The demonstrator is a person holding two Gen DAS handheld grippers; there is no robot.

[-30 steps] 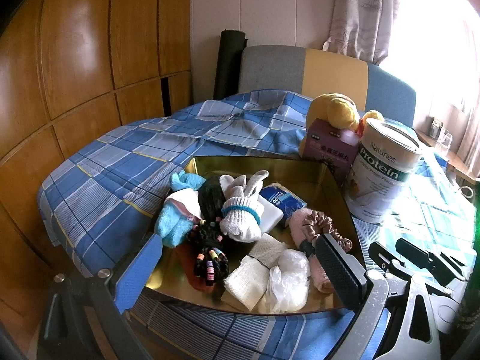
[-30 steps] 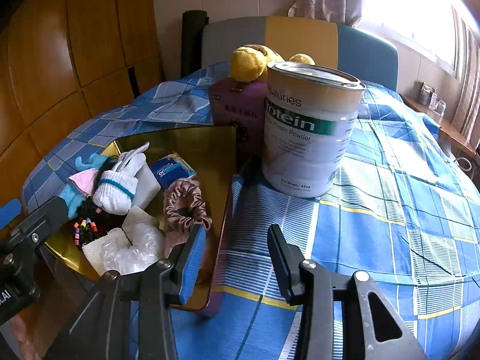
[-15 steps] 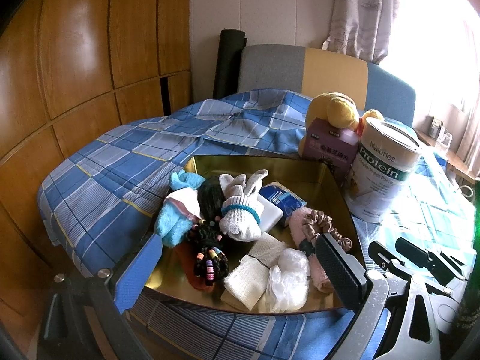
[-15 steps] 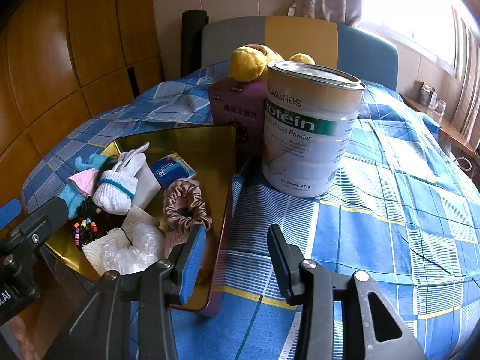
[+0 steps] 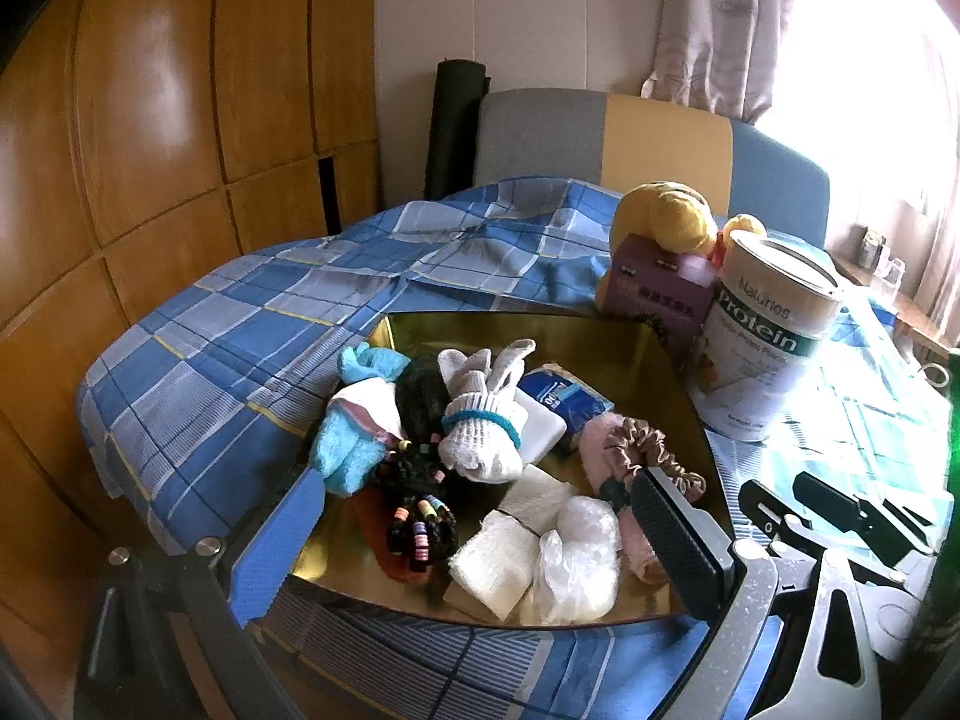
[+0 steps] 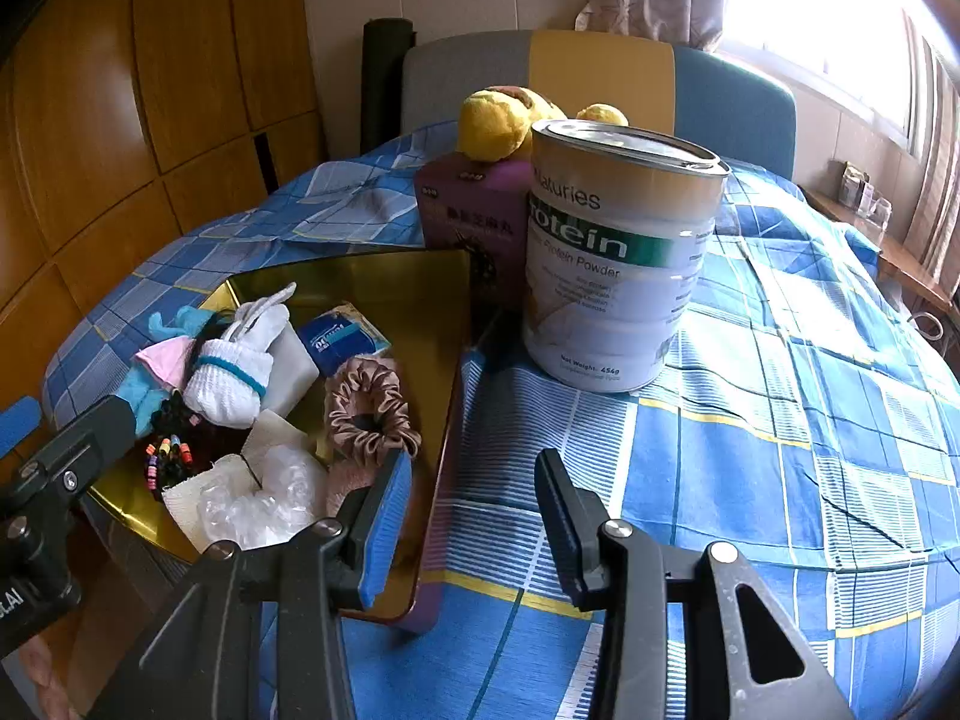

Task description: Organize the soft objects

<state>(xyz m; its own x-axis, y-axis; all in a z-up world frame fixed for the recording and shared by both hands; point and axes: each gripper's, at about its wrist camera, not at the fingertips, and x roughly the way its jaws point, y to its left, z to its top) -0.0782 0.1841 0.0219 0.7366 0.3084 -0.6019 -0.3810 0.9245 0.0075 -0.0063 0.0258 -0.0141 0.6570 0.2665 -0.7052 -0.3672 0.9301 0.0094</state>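
Note:
A gold tray on the blue checked tablecloth holds a heap of soft things: a white sock with a teal band, a blue and pink sock, a brown scrunchie, black hair ties with coloured beads, white gauze and a crumpled clear bag. My left gripper hangs open above the tray's near edge, holding nothing. My right gripper is open too, over the tray's right rim and the cloth, near the scrunchie. A yellow plush toy rests behind.
A tall protein powder tin stands right of the tray, with a purple box beside it under the plush toy. A blue tissue packet lies in the tray. Behind are a chair back, wooden wall panels on the left and a bright window.

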